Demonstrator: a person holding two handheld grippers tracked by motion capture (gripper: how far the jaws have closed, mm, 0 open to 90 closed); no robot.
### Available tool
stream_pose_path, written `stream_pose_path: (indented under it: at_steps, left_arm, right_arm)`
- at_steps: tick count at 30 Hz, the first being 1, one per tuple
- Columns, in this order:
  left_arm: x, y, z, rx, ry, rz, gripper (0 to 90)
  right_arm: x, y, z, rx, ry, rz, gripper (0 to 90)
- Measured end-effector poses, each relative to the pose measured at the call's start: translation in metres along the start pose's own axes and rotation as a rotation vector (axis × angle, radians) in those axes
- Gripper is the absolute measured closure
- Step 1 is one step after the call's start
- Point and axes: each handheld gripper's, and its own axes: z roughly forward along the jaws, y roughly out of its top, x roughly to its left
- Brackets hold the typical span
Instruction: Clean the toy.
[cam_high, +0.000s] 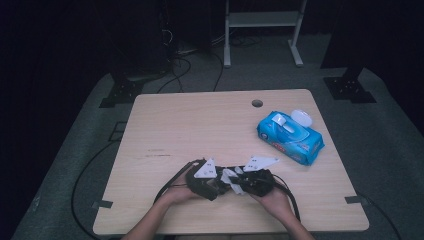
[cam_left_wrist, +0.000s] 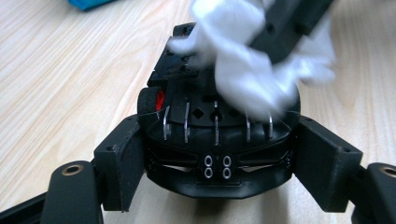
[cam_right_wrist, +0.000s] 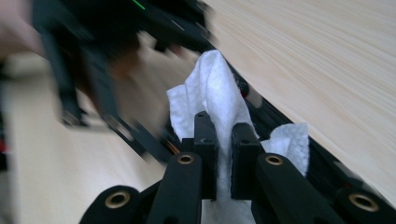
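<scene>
White wipe (cam_right_wrist: 219, 100) is clenched between the jaws of the right tool (cam_right_wrist: 225, 161) and pressed against a black gadget (cam_left_wrist: 219, 140). That gadget sits gripped between the left tool's (cam_left_wrist: 219, 161) jaws, low over the bench (cam_high: 200, 125). A blue wipes pack (cam_high: 290, 137) lies well apart, lid open.

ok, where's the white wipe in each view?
High view: wipe low centre, between the two claws.
Left gripper view: wipe upper centre-right, pressed on the black device that the left claw holds.
Right gripper view: wipe centre, pinched in the right claw.
Shared landmark: the light wooden table.
</scene>
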Motion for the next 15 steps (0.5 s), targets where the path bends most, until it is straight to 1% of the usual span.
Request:
stream_pose_path:
  at_steps: [1,3,4,5,6,7,9,11,12,13,14,15]
  left_arm:
    - [-0.001,0.000,0.000,0.008,0.004,0.011,24.4]
    - [-0.002,0.000,-0.001,0.001,0.001,0.002,24.4]
    - [-0.001,0.000,-0.001,-0.001,-0.003,0.003,24.4]
    - [-0.001,-0.001,-0.001,-0.002,-0.001,0.004,24.4]
    - [-0.001,-0.001,-0.001,-0.003,-0.002,0.004,24.4]
    - [-0.001,-0.001,-0.001,-0.006,-0.002,0.001,24.4]
    - [-0.001,-0.001,-0.001,0.001,-0.002,0.006,24.4]
    - [0.000,-0.002,-0.001,-0.002,-0.006,-0.001,24.4]
    - [0.000,-0.003,-0.001,0.000,-0.006,-0.001,24.4]
    - [0.000,-0.003,-0.001,0.003,-0.004,0.005,24.4]
    - [0.000,-0.003,-0.001,0.005,-0.007,-0.005,24.4]
    - [0.001,-0.004,-0.001,0.009,-0.005,0.003,24.4]
  right_arm:
    - [0.003,0.004,0.004,0.000,-0.002,-0.013,83.6]
    - [0.003,0.010,0.010,0.011,-0.012,-0.028,83.6]
    - [0.000,0.012,0.012,0.012,-0.025,-0.017,83.6]
    - [-0.005,0.014,0.014,0.012,-0.040,0.004,83.6]
    - [-0.011,0.015,0.015,0.010,-0.045,0.035,83.6]
    - [-0.015,0.016,0.017,0.006,-0.035,0.062,83.6]
    - [-0.015,0.019,0.020,0.017,-0.042,0.048,83.6]
    - [-0.016,0.021,0.021,0.038,-0.041,0.041,83.6]
    - [-0.019,0.021,0.021,0.049,-0.054,0.044,83.6]
    - [-0.024,0.021,0.021,0.053,-0.073,0.057,83.6]
    - [-0.030,0.019,0.020,0.074,-0.108,0.054,83.6]
    - [-0.037,0.016,0.018,0.080,-0.113,0.074,83.6]
